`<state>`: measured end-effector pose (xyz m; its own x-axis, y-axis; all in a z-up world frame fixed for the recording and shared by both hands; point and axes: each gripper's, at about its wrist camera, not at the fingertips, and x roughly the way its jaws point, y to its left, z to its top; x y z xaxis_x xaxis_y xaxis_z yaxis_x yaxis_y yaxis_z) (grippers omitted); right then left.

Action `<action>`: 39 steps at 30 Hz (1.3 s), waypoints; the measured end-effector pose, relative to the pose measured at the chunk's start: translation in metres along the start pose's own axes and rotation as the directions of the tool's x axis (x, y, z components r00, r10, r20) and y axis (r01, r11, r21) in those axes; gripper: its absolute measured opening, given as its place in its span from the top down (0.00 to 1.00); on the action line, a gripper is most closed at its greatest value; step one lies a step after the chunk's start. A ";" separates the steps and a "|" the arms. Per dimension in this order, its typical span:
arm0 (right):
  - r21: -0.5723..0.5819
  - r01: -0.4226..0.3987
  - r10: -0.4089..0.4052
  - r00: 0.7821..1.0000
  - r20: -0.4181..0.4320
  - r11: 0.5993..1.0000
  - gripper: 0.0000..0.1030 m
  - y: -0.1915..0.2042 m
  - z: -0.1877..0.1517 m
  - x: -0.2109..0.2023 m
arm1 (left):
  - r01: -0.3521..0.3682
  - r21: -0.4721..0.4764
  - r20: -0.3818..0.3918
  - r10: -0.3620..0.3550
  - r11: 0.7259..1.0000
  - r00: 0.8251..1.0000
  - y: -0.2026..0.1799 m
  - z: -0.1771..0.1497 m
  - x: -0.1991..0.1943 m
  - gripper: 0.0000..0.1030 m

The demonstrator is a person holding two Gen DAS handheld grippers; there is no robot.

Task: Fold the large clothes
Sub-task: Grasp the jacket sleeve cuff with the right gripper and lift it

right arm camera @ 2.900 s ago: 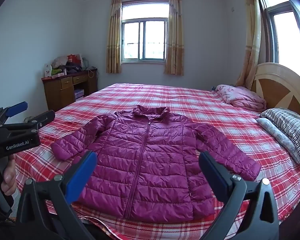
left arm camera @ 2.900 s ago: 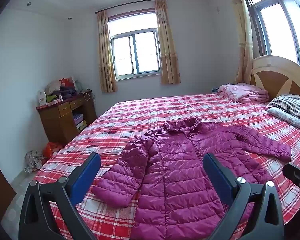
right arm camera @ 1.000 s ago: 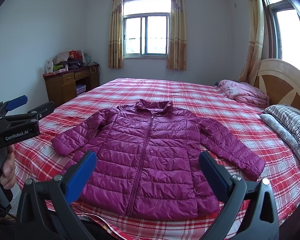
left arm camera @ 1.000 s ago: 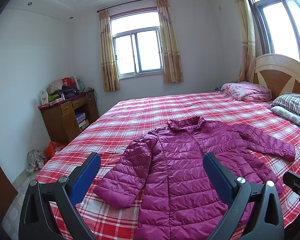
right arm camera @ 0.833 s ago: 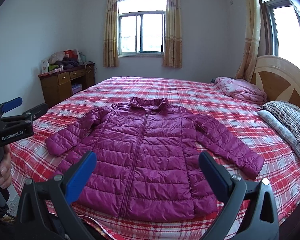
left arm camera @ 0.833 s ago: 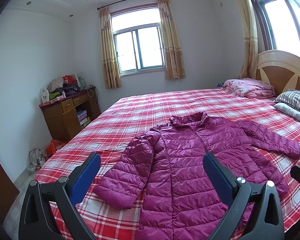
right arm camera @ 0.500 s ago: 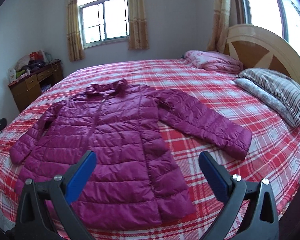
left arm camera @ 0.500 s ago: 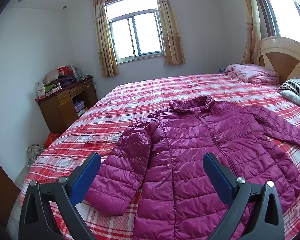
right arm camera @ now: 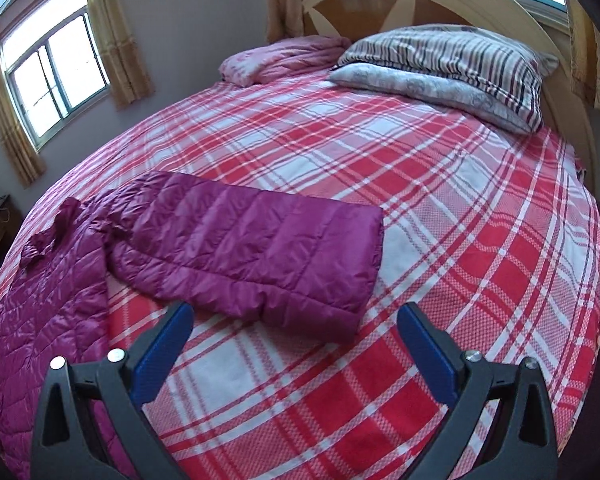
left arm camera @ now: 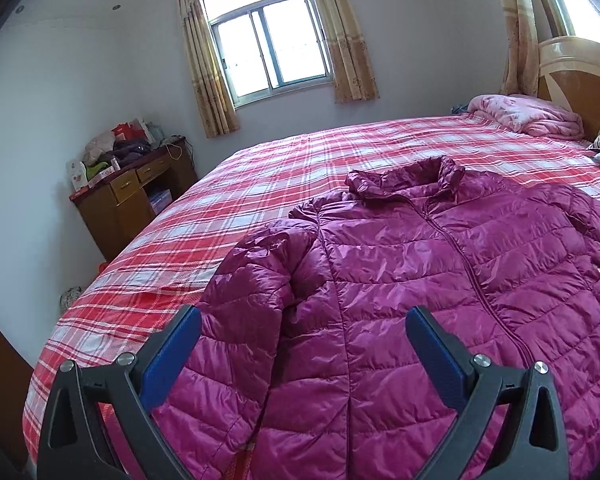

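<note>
A magenta quilted puffer jacket (left arm camera: 420,272) lies flat, front up and zipped, on the red plaid bed (left arm camera: 268,184). My left gripper (left arm camera: 302,332) is open and empty, just above the jacket's left sleeve (left arm camera: 252,300) and side. In the right wrist view the jacket's right sleeve (right arm camera: 256,248) stretches out across the bed (right arm camera: 440,208). My right gripper (right arm camera: 294,330) is open and empty, hovering just short of that sleeve's cuff end (right arm camera: 340,308).
Striped and grey pillows (right arm camera: 452,64) and a folded pink blanket (right arm camera: 284,58) lie by the wooden headboard (right arm camera: 412,0). A cluttered wooden desk (left arm camera: 128,196) stands left of the bed by the wall. A curtained window (left arm camera: 272,52) is behind.
Both grippers have moved down and closer to the bed. The left now hovers over the left sleeve; the right has swung right toward the right sleeve's cuff. The jacket has not moved.
</note>
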<state>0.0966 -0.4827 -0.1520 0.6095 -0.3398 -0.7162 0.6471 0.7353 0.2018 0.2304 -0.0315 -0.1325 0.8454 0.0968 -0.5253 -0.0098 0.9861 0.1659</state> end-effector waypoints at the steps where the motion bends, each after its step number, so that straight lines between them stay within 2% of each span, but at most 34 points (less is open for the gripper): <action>1: 0.013 0.007 -0.007 1.000 -0.009 1.000 0.02 -0.004 0.003 0.007 | -0.008 -0.005 -0.010 0.007 1.000 1.000 -0.001 0.001 0.009 0.01; 6: 0.067 -0.008 0.013 0.997 -0.072 0.998 0.16 -0.018 0.015 0.039 | -0.043 -0.001 -0.049 0.043 0.999 0.998 0.000 0.006 0.043 0.01; 9: 0.057 -0.004 0.009 0.996 -0.085 0.998 0.34 -0.017 0.016 0.048 | -0.062 0.010 -0.060 0.062 0.998 0.996 0.003 0.007 0.057 0.01; 10: 0.042 -0.011 0.015 0.996 -0.088 0.999 0.49 -0.016 0.016 0.050 | -0.064 0.005 -0.068 0.064 0.998 0.996 0.005 0.006 0.062 0.01; 14: 0.039 -0.025 0.028 0.997 -0.075 0.999 0.78 -0.020 0.024 0.050 | -0.067 -0.022 -0.094 0.065 0.997 0.993 0.016 0.005 0.073 0.01; 19: 0.000 0.029 -0.029 0.999 -0.014 1.000 0.84 -0.009 0.050 0.036 | -0.087 -0.013 -0.071 0.086 0.996 0.994 0.035 0.008 0.071 0.01; 23: -0.072 0.057 -0.050 0.995 0.085 0.996 0.86 0.018 0.072 0.010 | -0.121 -0.030 -0.041 0.120 0.992 0.992 0.054 0.016 0.071 0.01; 30: -0.208 0.056 -0.009 0.976 0.217 0.977 0.86 0.079 0.095 -0.027 | -0.172 -0.082 -0.055 0.168 0.982 0.984 0.091 0.025 0.080 0.01; 39: -0.402 0.021 0.102 0.954 0.282 0.915 0.86 0.161 0.086 -0.054 | -0.189 -0.127 -0.072 0.181 0.974 0.981 0.113 0.018 0.085 0.01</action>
<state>0.2071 -0.3965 -0.0234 0.7767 -0.4142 -0.4745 0.4205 0.9019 -0.0989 0.3109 0.0857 -0.1430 0.7887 0.2832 -0.5456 -0.2370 0.9590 0.1552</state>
